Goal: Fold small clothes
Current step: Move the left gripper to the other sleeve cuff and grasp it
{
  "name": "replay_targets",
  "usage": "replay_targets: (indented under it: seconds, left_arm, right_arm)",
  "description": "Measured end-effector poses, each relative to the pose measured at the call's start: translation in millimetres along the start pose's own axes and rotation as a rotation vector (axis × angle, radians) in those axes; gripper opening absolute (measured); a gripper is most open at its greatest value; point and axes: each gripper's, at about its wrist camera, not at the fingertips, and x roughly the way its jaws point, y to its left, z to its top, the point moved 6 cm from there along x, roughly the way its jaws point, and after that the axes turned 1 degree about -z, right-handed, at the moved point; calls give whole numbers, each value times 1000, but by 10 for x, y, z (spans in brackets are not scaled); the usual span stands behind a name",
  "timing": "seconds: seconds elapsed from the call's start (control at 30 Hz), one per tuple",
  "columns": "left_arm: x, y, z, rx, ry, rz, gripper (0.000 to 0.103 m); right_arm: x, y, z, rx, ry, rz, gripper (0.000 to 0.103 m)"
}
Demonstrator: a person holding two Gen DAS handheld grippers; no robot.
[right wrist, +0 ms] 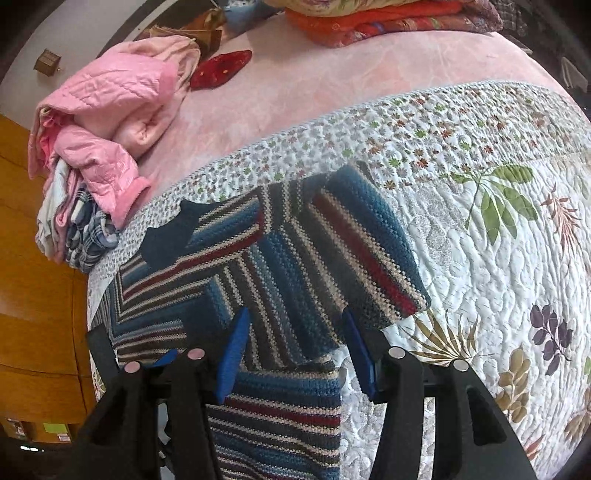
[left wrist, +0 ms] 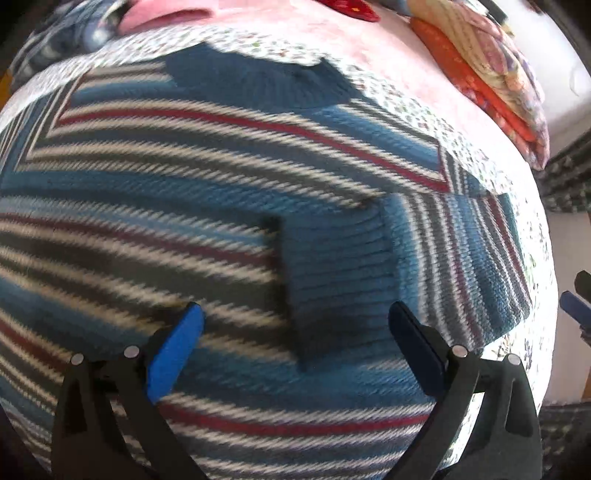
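Both grippers (left wrist: 295,314) (right wrist: 293,317) agape over sweater (right wrist: 280,258), pink jkt (right wrist: 110,107) nearby

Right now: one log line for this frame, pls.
step: fold sweater | striped sweater: flat on quilt, sleeves folded in | left gripper: open, above it | right gripper: open, empty

the left wrist camera is hovering very near, looking down at the striped sweater (left wrist: 221,229). the right wrist camera is viewing from farther back, sharing that sweater (right wrist: 280,266) and the floral quilt (right wrist: 480,258).

Place: home bedroom.
Bed: lying under a floral quilt (right wrist: 461,229) and pink blanket (right wrist: 351,77).
Bedding: sitting folded (right wrist: 369,22) at the far edge.
Clothes: piling up (right wrist: 107,122) beside wooden furniture (right wrist: 37,295).
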Motion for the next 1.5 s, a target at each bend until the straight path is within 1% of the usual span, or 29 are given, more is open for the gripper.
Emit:
replay_targets:
  seconds: [0.03,0.07,0.1,0.17,0.2,0.23,0.27,0.3,0.33,0.37,0.43,0.5,0.53,0.57,0.63,0.7,0.8,0.9,1.03,1.1,1.17,1.27,1.33,1.43,1.5]
  left_arm:
    - [19,-72,3,15,8,-4,89]
    - [29,-110,9,19,14,-7,76]
    - [49,-129,21,20,17,2,73]
    - [58,-121,65,6,13,26,57]
    - [39,-117,57,-1,12,25,52]
    - [6,-88,76,-14,7,23,40]
    - [-38,-54,91,-25,0,26,25]
    - [-85,-18,106,-34,-7,24,17]
    - [-147,16,129,-48,-19,-13,8]
    - [-203,28,152,-57,-30,-55,5]
    - [-358,44,205,-45,-67,-82,5]
    - [-539,40,268,-9,-122,-88,5]
    - [-592,25,293,6,-134,-96,5]
    - [-627,11,301,14,-131,-114,5]
    - [-664,45,349,-5,-124,-139,5]
    - [-758,110,357,-8,-138,-141,5]
    - [-957,302,496,9,-204,-83,5]
    - [-1090,557,626,-17,-239,-42,5]
    - [-1263,1001,781,-62,-283,19,5]
    - [-1340,1162,840,-68,-305,45,5]
    - [-1363,1246,893,-73,-313,62,5]
    - [-1304,1366,917,-72,-307,69,5]
    - [-1188,1396,901,-49,-287,81,5]
    - [-940,1445,831,-26,-253,109,5]
    - [-791,1491,793,-25,-230,118,6]
  right_arm:
    - [10,-17,2,5,1,-3,53]
    - [25,-44,7,14,4,-7,53]
    - [36,-74,13,25,5,-12,53]
    - [50,-124,25,43,5,-13,53]
    - [54,-140,30,49,5,-13,53]
    - [58,-153,34,53,5,-13,53]
    - [65,-169,39,57,5,-14,53]
    - [69,-180,42,59,4,-15,53]
    - [72,-189,45,61,3,-17,53]
    - [75,-204,54,64,0,-18,53]
    - [74,-237,69,70,-7,-22,53]
    - [81,-291,79,81,-11,-33,53]
    - [91,-317,85,88,-9,-36,53]
    - [105,-352,80,100,-7,-39,53]
    - [129,-391,74,117,-2,-41,53]
    - [143,-394,67,122,2,-36,53]
    - [133,-370,78,107,-5,-37,53]
    - [141,-373,96,98,-10,-39,53]
    - [287,-389,79,93,12,-42,54]
    - [433,-330,30,73,37,-26,54]
    - [575,-242,-21,57,58,1,54]
    - [739,-101,-88,24,85,15,54]
    - [826,-36,-133,-24,97,-41,53]
    - [942,16,-185,-110,97,-166,53]
    - [983,8,-201,-130,95,-209,55]
